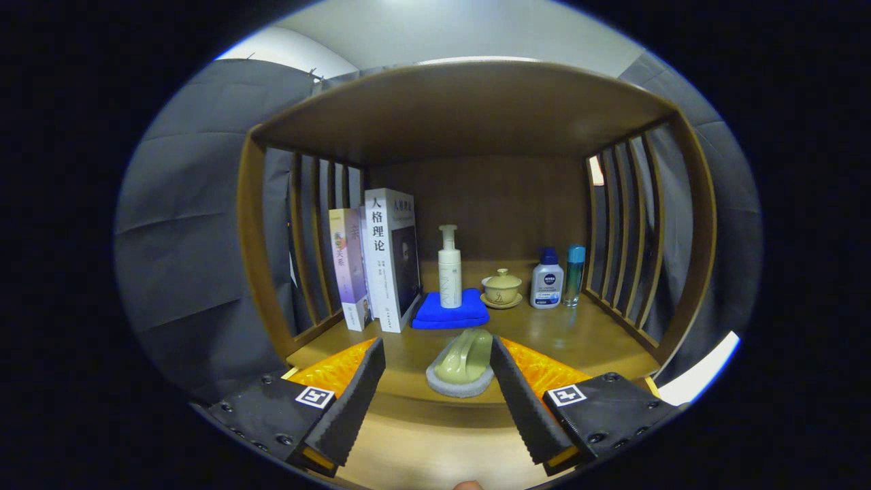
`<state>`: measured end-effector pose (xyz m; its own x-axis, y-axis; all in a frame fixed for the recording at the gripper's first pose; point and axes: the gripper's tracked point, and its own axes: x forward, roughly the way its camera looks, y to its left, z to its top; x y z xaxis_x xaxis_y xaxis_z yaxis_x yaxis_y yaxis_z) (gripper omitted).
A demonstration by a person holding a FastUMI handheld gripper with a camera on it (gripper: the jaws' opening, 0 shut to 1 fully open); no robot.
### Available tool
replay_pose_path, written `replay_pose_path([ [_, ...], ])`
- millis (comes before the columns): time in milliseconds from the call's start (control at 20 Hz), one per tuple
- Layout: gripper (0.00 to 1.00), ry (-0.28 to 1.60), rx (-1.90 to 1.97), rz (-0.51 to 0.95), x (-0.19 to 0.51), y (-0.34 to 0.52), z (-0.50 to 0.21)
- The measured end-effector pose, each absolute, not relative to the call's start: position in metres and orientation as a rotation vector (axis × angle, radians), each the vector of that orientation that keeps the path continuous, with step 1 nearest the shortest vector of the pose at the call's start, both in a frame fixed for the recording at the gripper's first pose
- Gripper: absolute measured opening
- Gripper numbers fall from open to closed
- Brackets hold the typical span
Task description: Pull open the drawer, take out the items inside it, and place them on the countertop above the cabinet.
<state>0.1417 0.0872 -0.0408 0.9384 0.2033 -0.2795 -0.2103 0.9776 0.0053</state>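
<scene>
While the fingers [435, 381] stand spread and empty around a scrubbing brush [463, 364] lying on the bench [585, 337], that item looks delivered.

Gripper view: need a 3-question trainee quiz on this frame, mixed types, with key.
1. True or false: the gripper is shut on the scrub brush.
2. What stands on the blue cloth? A) pump bottle B) lidded cup C) books
3. Fill in: the scrub brush lies near the countertop's front edge, ____ the fingers.

Key: 1 false, the fingers are spread and do not press on it. 2 A. 3 between.
</scene>
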Motion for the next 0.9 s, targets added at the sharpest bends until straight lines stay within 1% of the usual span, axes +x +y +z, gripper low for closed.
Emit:
replay_pose_path([
  [550, 0.98, 0.132, -0.06, 0.184, 0.047, 0.075, -0.031],
  [900, 0.98, 0.078, -0.05, 0.17, 0.003, 0.071, -0.046],
])
